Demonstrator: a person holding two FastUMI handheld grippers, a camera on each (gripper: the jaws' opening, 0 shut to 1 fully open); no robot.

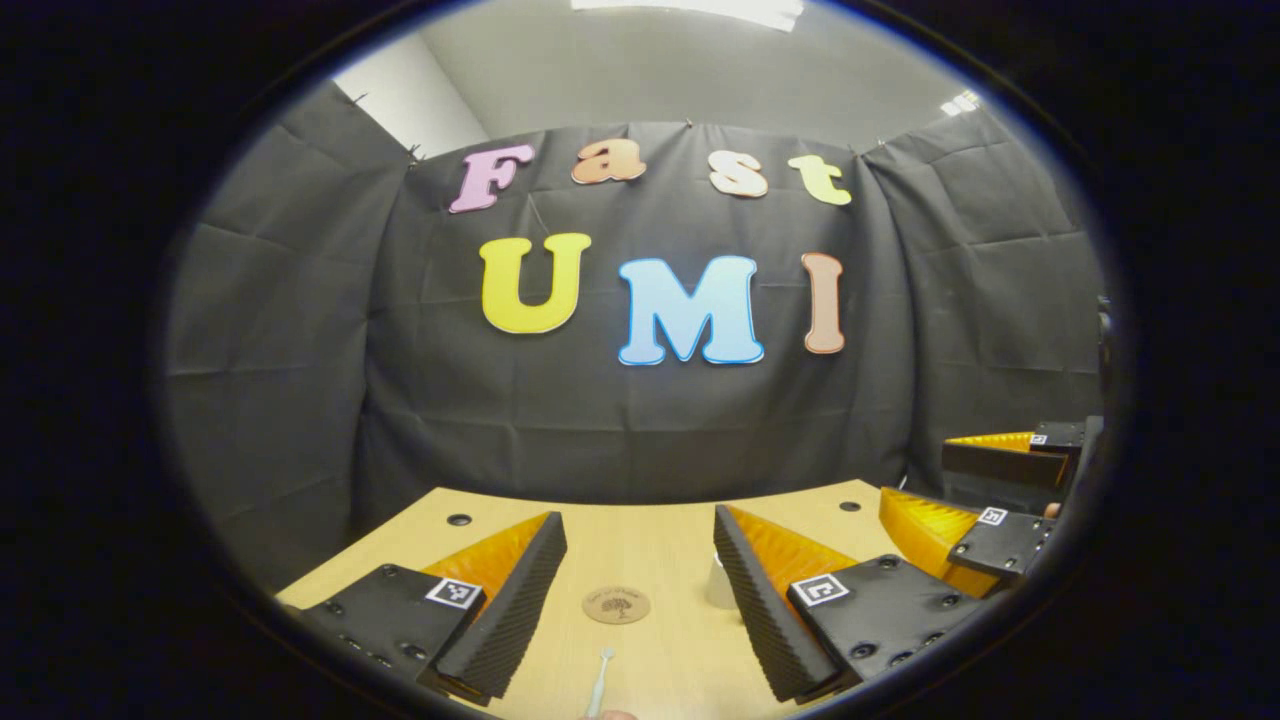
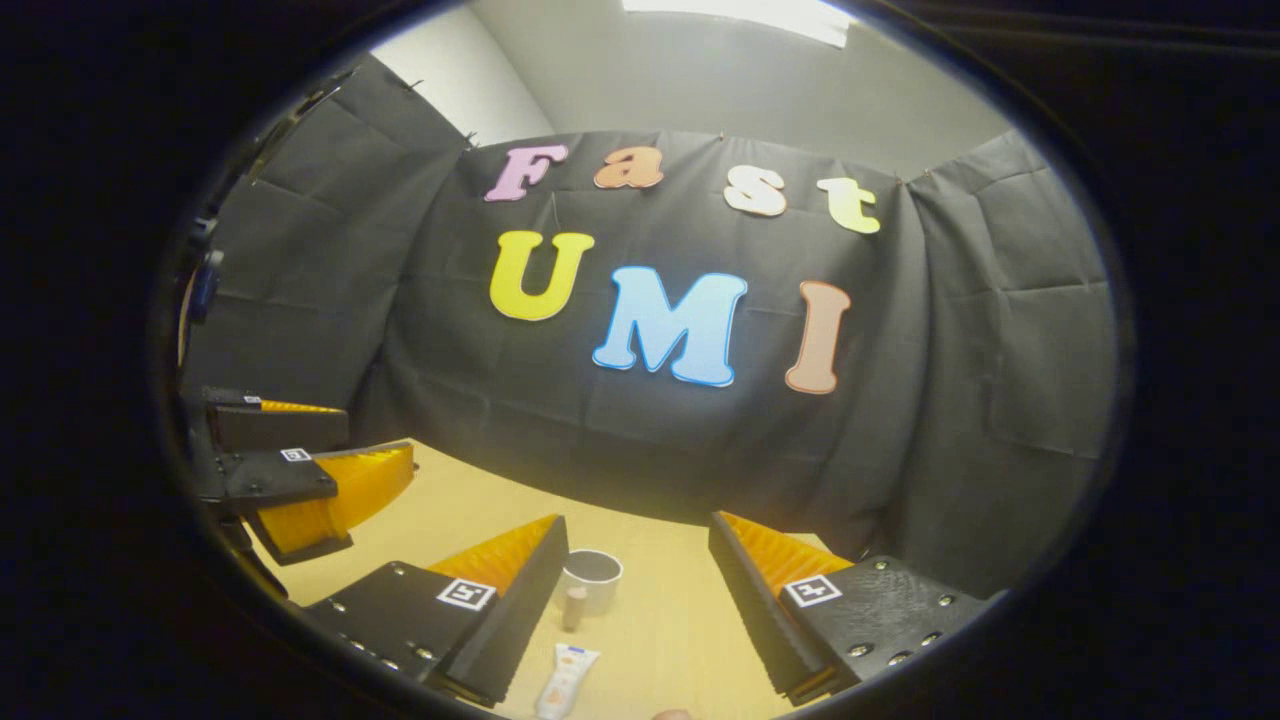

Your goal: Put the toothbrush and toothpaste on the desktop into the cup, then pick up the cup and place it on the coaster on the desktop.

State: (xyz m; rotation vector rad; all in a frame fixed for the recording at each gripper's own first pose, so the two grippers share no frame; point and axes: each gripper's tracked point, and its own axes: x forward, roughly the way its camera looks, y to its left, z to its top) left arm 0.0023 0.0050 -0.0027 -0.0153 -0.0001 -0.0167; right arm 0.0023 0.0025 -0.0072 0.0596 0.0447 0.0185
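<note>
Left gripper view: coaster [image 1: 616, 605] lies on the worktop [image 1: 640, 530], toothbrush [image 1: 600, 680] nearer the camera than it, cup [image 1: 720, 585] right of the coaster. Right gripper view: toothpaste [image 2: 565, 680] lies in front of the cup [image 2: 590, 578], cap end toward it.

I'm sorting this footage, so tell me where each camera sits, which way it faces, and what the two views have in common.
Left gripper view: rides the left gripper, facing the booth's back wall over the desktop, coaster and toothbrush; its own open fingers show.
Right gripper view: rides the right gripper, facing the same wall over the cup and toothpaste; its own open fingers show.
Shared: desktop, and each shows the other gripper at its edge.
</note>
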